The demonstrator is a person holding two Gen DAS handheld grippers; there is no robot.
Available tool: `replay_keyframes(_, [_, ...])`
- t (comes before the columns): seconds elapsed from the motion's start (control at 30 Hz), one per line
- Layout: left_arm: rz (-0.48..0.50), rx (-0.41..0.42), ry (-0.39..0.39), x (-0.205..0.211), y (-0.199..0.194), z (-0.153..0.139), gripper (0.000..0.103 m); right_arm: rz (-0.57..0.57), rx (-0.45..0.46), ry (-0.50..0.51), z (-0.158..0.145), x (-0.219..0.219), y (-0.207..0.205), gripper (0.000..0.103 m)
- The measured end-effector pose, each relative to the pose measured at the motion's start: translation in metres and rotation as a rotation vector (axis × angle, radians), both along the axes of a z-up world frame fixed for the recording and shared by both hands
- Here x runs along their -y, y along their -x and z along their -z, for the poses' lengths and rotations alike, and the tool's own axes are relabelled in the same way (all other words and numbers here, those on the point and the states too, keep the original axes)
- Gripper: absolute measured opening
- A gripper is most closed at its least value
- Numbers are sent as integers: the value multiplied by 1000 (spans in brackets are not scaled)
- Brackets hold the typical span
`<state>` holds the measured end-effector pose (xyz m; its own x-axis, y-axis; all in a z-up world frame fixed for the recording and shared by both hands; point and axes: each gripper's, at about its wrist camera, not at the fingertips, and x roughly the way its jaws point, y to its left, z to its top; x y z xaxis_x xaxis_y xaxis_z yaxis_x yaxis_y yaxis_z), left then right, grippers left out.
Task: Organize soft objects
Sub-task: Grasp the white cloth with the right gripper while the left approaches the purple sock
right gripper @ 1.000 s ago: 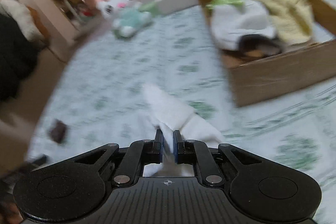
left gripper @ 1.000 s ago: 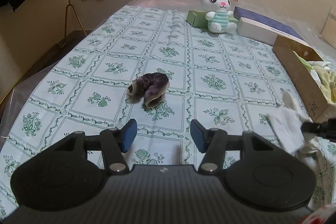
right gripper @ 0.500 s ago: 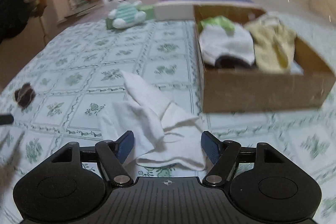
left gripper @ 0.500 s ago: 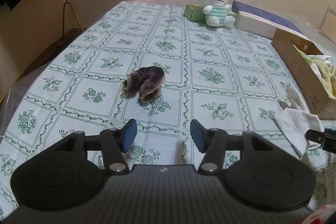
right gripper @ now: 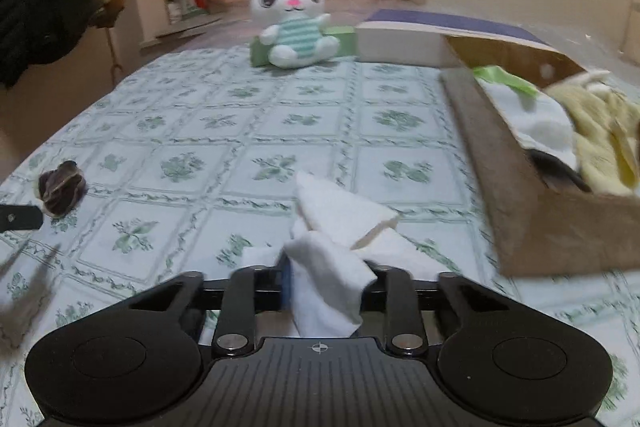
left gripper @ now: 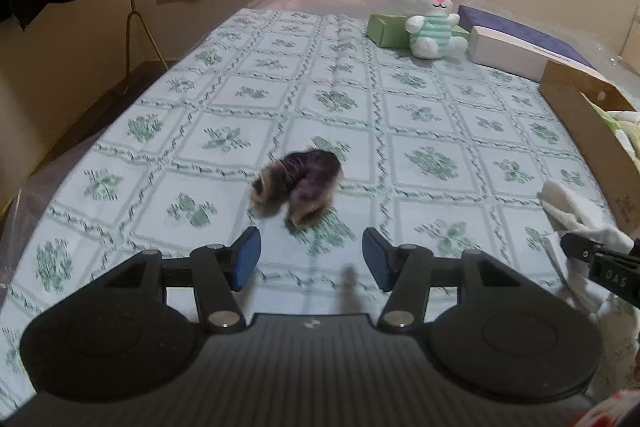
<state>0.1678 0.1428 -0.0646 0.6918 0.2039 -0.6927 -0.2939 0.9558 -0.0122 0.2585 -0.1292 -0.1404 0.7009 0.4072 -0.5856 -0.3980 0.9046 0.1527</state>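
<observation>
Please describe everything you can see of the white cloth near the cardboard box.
The white cloth looks like soft, thick fabric, crumpled into folds with one pointed flap raised. It lies on the flowered bedcover, just left of the box, apart from it as far as I can tell. Its near fold sits between the jaws of the right gripper, which are closing on it. Nothing else touches it.

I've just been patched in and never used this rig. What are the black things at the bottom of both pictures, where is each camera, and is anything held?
They are hand-held two-finger grippers, each carrying its own camera looking along its fingers. In the left wrist view, the left gripper stands open and empty before a purple sock on the patterned tablecloth. In the right wrist view, the right gripper is closing with a white cloth between its fingers, beside a cardboard box of soft items. A plush bunny sits behind.
</observation>
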Motion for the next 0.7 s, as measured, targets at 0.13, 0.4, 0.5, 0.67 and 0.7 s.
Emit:
replay_keyframes(0.13, [4,14,-34,-9,-10,-2,54,-16,-5,-15,1,-5,-11,19])
replay_keyframes(0.4, [33,34,-37,-24,-36,5,54,-37,-7,-18,2,-4,-21,18])
replay_keyframes(0.5, [63,36,-29,-27,-45,9,54,-41,-2,-19,3,-3,-20,18])
replay_keyframes(0.67, [98,30,-22,-30,-59,17,35,-51,1,-18,3,-2,-20,19])
replay_keyframes(0.7, [103,26,-29,-30,-61,19,33,-54,0,-17,2,-2,-20,19])
